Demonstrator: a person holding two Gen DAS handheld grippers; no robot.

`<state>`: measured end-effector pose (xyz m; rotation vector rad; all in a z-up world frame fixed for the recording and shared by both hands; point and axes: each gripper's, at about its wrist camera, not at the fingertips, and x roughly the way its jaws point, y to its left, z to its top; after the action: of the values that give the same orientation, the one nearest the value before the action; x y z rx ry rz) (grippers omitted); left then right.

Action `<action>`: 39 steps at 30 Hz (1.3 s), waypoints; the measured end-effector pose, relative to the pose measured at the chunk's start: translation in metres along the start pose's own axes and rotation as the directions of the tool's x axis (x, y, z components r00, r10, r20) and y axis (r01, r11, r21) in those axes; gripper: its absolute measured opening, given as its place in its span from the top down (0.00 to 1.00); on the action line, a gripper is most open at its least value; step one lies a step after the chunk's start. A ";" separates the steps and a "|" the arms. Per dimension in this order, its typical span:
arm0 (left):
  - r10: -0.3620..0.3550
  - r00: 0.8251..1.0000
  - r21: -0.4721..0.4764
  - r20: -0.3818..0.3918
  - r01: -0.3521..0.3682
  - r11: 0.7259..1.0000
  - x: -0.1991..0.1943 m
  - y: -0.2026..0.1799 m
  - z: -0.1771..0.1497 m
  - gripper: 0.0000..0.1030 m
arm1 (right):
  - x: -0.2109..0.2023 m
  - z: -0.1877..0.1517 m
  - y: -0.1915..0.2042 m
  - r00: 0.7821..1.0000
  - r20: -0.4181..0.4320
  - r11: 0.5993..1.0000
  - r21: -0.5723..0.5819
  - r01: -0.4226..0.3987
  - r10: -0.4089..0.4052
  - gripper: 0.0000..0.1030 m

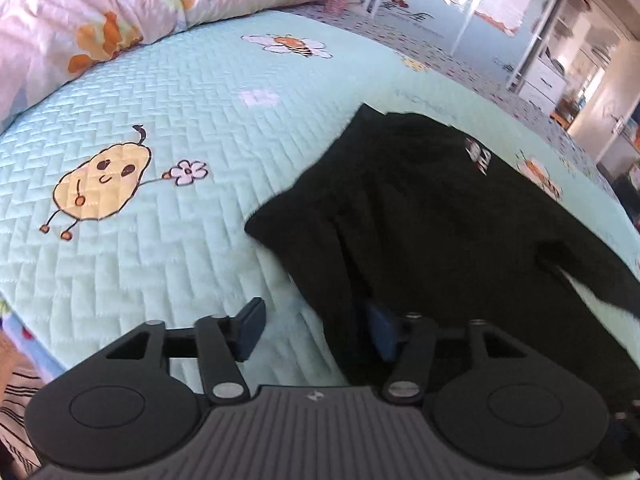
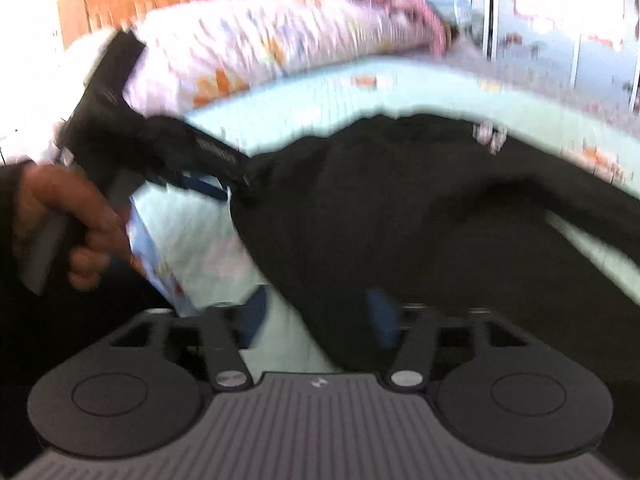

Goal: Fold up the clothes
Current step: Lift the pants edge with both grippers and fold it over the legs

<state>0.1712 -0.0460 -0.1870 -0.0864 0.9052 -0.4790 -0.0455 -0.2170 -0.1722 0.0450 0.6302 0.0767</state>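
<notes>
A black long-sleeved top point(image 1: 420, 208) with a small red and white logo lies on the light green quilted bedspread point(image 1: 160, 112). My left gripper point(image 1: 316, 332) is open at the garment's near edge; its right finger is under or against the black cloth, its left finger over bare quilt. The right wrist view is blurred. There my right gripper point(image 2: 316, 320) is open too, with the black top point(image 2: 420, 208) over its right finger. The left gripper point(image 2: 188, 164), held by a hand, shows at the garment's left edge.
A floral duvet point(image 1: 100, 12) is heaped along the far side of the bed. White furniture legs and shelving point(image 1: 540, 64) stand beyond the bed at the right. The bed's near edge shows at lower left point(image 1: 24, 344).
</notes>
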 end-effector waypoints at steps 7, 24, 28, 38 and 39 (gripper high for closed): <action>-0.003 1.000 -0.012 0.019 0.003 1.000 0.027 -0.004 0.020 0.62 | 0.022 0.002 0.009 0.999 -0.027 0.999 -0.037 0.021 -0.022 0.25; 0.109 0.982 -0.069 0.152 -0.100 0.993 -0.021 0.008 0.013 0.49 | -0.020 -0.025 -0.087 0.981 0.012 0.933 0.310 0.181 -0.194 0.25; 0.114 0.972 -0.027 0.208 -0.111 0.994 -0.042 -0.009 0.021 0.41 | -0.025 -0.029 -0.105 0.976 0.023 0.902 0.388 0.192 -0.218 0.25; -0.023 0.995 0.111 0.095 0.012 0.994 -0.021 -0.068 0.008 0.36 | -0.052 -0.055 -0.140 0.978 -0.008 0.816 0.551 0.177 -0.207 0.25; -0.019 0.996 0.102 0.086 0.010 0.995 -0.021 -0.065 0.004 0.36 | -0.061 -0.061 -0.144 0.976 -0.009 0.806 0.561 0.185 -0.218 0.25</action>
<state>0.1396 -0.0950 -0.1514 -0.0215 0.7938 -0.5302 -0.1228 -0.3642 -0.1949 0.5508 0.5807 -0.3223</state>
